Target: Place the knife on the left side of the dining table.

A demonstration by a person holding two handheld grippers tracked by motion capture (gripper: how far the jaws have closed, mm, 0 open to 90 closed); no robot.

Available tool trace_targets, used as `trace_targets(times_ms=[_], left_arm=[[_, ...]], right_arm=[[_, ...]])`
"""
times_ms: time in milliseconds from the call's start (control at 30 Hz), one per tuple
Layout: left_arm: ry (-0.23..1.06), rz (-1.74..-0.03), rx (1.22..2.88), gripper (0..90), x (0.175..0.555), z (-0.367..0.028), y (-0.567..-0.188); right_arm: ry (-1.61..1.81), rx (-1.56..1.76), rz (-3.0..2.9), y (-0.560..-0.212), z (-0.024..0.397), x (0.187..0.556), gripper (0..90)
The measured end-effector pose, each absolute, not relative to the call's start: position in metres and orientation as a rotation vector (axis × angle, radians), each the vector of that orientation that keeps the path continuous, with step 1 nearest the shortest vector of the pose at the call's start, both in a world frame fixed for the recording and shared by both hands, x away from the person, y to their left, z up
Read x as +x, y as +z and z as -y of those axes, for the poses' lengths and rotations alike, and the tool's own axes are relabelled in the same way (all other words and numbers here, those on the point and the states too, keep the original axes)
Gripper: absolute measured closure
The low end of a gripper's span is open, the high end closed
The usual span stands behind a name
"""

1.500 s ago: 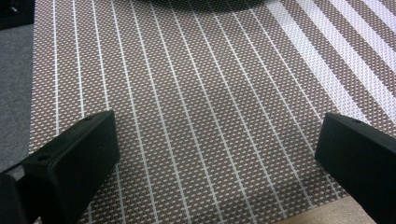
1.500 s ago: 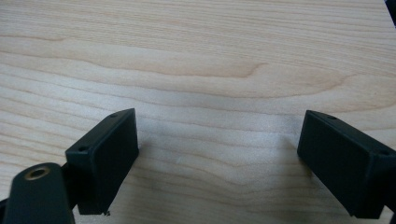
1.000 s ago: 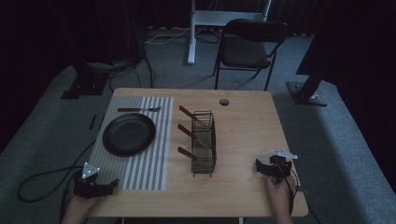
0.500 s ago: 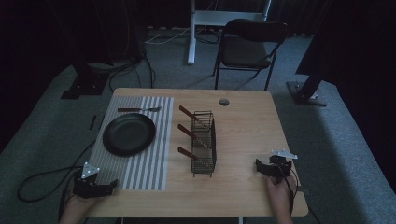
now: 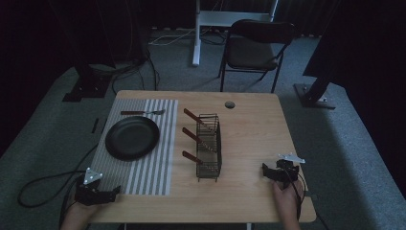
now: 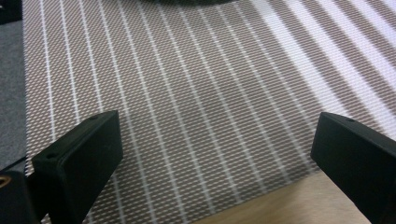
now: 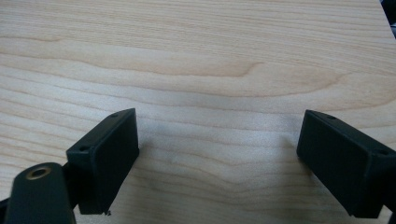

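At the table's [image 5: 249,120] near edge, the left gripper [image 5: 115,190] rests wide open on the striped mat's [image 5: 158,167] near corner, and the right gripper [image 5: 264,171] gapes empty near the right corner. Farther back, the wire rack [image 5: 209,146] stands mid-table and the black plate [image 5: 132,137] lies on the mat.

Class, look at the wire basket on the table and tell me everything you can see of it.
The wire basket is a dark, narrow rack of thin metal wire, upright near the middle of the wooden table, just right of the striped placemat. Three utensils with reddish-brown handles lie in it, handles poking out leftward over its rim. Both grippers are well away from it.
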State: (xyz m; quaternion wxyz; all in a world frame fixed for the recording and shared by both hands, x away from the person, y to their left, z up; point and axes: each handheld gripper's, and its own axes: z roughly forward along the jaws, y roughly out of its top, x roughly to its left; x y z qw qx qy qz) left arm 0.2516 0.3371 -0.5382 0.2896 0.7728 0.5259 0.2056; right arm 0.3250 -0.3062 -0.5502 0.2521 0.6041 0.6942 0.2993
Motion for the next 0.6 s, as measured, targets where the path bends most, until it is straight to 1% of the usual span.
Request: trace_targets(times_ms=[333,433,600], left_arm=[[0.528,-1.345,2.072,3.2,0.249,-0.316,-0.526],[0.499,-1.294,2.083,3.2,0.249,-0.304,-0.519],[0.487,-1.237,2.097,3.9,0.249,-0.287,-0.512]], right_arm=[[0.814,1.642,-1.888,-0.55,0.306,0.325,11.9],[0.814,1.642,-1.888,-0.55,0.306,0.325,11.9],[0.814,1.642,-1.888,-0.55,0.306,0.325,11.9]])
